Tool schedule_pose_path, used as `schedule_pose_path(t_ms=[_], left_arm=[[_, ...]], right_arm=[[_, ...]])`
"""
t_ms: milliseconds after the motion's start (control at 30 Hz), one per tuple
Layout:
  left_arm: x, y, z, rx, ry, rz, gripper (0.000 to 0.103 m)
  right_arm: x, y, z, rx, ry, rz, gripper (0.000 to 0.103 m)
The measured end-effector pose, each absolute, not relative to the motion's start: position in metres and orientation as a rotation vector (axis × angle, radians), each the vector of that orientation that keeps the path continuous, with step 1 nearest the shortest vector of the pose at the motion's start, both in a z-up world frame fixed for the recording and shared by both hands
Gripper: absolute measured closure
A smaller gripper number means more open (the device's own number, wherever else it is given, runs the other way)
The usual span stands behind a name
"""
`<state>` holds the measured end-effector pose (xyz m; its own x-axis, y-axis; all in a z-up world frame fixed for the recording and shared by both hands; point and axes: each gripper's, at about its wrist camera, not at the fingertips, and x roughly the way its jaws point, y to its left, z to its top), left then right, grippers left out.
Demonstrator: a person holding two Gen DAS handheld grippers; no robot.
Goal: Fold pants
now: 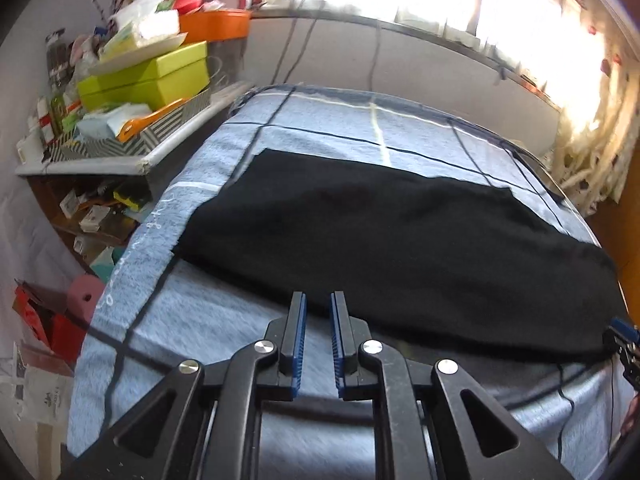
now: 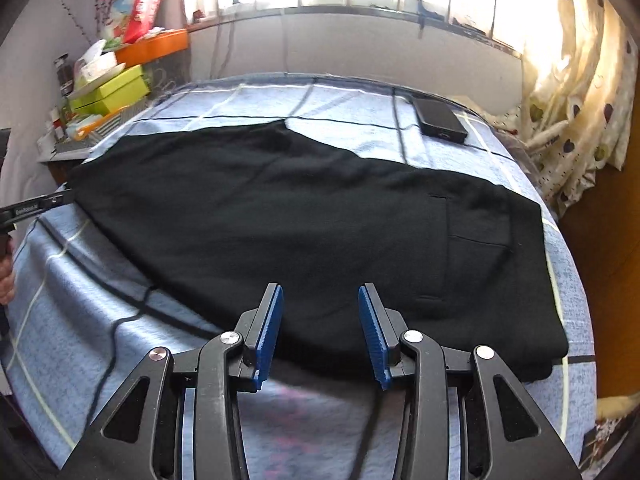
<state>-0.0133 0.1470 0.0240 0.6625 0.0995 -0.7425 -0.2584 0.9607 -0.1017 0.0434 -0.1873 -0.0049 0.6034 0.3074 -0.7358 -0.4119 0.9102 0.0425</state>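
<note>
Black pants [image 1: 380, 240] lie flat across a bed with a blue plaid blanket [image 1: 240, 320], legs to the left. In the right wrist view the pants [image 2: 300, 220] show a back pocket [image 2: 472, 236] near the right end. My left gripper [image 1: 318, 296] hovers at the near edge of the pants, jaws a narrow gap apart with nothing between them. My right gripper [image 2: 321, 288] stands open over the near edge of the pants, holding nothing. The left gripper [image 2: 40, 202] also shows at the left end of the pants, and the right gripper [image 1: 622, 336] at their right end.
A cluttered shelf [image 1: 120, 120] with green boxes stands left of the bed. A black flat device [image 2: 440, 120] lies on the blanket at the back right. A patterned curtain [image 2: 580, 80] hangs on the right. A window sill runs behind. A hand [image 2: 6, 280] shows at the left edge.
</note>
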Motion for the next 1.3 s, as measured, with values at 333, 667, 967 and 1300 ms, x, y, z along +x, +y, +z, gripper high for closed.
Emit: schedule_pose_path(t_ms=[333, 667, 967, 1300], left_arm=[[-0.024, 0.087, 0.022, -0.119, 0.835, 0.092, 0.089], [-0.026, 0.091, 0.008, -0.145, 0.875, 0.086, 0.089], [-0.030, 0.119, 0.012, -0.185, 0.857, 0.147, 0.083], [-0.026, 0.190, 0.012, -0.385, 0.830, 0.259, 0.065]], right_arm=[[0.011, -0.145, -0.006, -0.176, 0.805, 0.529, 0.062], [0.005, -0.127, -0.019, -0.195, 0.848, 0.565, 0.062], [0.007, -0.124, -0.011, -0.199, 0.824, 0.582, 0.062], [0.018, -0.119, 0.000, -0.203, 0.789, 0.587, 0.062]])
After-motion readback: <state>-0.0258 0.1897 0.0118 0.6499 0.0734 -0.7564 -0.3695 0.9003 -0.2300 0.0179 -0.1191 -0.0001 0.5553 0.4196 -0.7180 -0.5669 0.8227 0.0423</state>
